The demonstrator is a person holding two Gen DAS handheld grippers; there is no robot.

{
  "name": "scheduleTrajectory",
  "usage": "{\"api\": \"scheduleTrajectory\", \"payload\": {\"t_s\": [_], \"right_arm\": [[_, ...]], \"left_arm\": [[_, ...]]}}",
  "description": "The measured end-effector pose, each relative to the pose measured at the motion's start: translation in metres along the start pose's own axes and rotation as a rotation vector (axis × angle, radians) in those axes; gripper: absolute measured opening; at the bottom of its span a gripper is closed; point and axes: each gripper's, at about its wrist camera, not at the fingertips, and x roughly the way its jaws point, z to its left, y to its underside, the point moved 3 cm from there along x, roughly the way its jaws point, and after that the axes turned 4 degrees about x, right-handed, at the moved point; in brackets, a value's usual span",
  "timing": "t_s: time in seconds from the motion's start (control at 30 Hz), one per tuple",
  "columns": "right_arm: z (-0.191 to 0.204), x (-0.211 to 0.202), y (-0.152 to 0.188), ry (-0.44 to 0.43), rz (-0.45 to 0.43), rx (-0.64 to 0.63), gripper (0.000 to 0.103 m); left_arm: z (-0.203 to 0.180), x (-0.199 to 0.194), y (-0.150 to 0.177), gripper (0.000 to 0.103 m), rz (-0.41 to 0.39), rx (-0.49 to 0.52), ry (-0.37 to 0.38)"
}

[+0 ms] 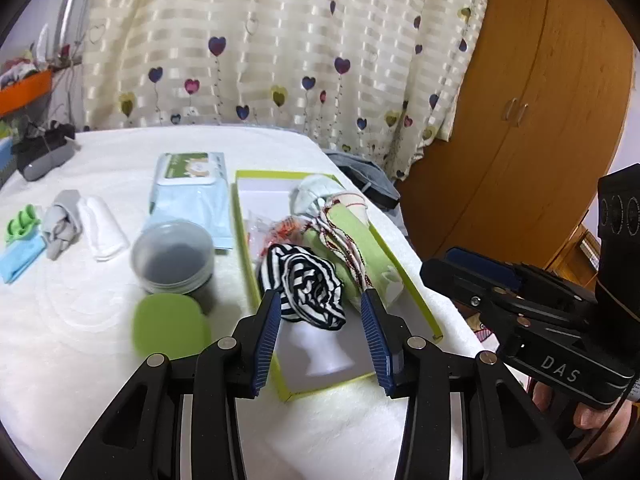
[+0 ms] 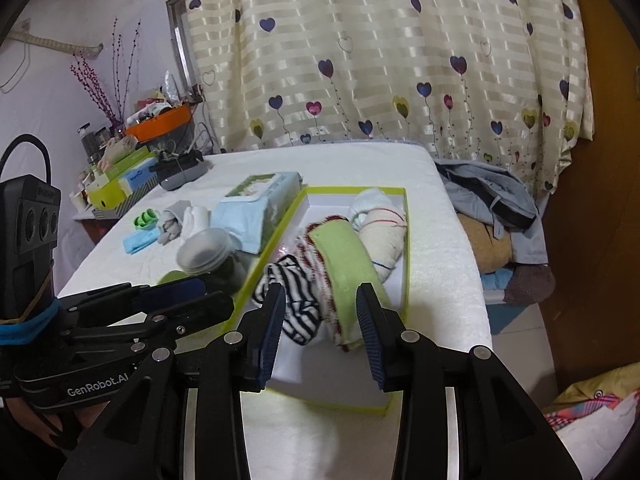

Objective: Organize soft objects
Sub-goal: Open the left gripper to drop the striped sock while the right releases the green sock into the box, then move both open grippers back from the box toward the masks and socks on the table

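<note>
The striped roll [image 1: 304, 280] lies in the green-edged box [image 1: 424, 304] near its front edge, touching the green towel roll [image 1: 352, 240]; a white roll [image 2: 384, 236] fills the far end. Both the left gripper [image 1: 320, 336] and right gripper [image 2: 322, 334] hang above the box, jaws apart and empty. The next step is probably fetching the grey sock [image 1: 60, 222] and white sock [image 1: 100, 228] by the table's left edge: best pinched mid-bundle, clear of the jar [image 1: 174, 256].
</note>
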Motion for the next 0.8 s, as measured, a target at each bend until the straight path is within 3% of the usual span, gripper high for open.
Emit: {"api": "scheduleTrajectory", "payload": {"t_s": [0.43,0.47,0.57,0.8], "right_arm": [[0.037,-0.019,0.002,-0.020,-0.026,-0.050,0.039],[0.039,-0.019,0.002,-0.022,-0.026,-0.053,0.040],[0.042,-0.019,0.003,-0.022,-0.027,-0.056,0.055],[0.050,-0.020,0.003,-0.040,-0.025,-0.068,0.055]], "left_arm": [[0.020,-0.039,0.007,0.040,-0.054,-0.022,-0.057],[0.021,-0.039,0.008,0.040,-0.056,-0.023,-0.061],[0.024,-0.042,0.008,0.040,-0.057,-0.030,-0.079],[0.035,-0.048,0.013,0.040,-0.060,-0.052,-0.104]]}}
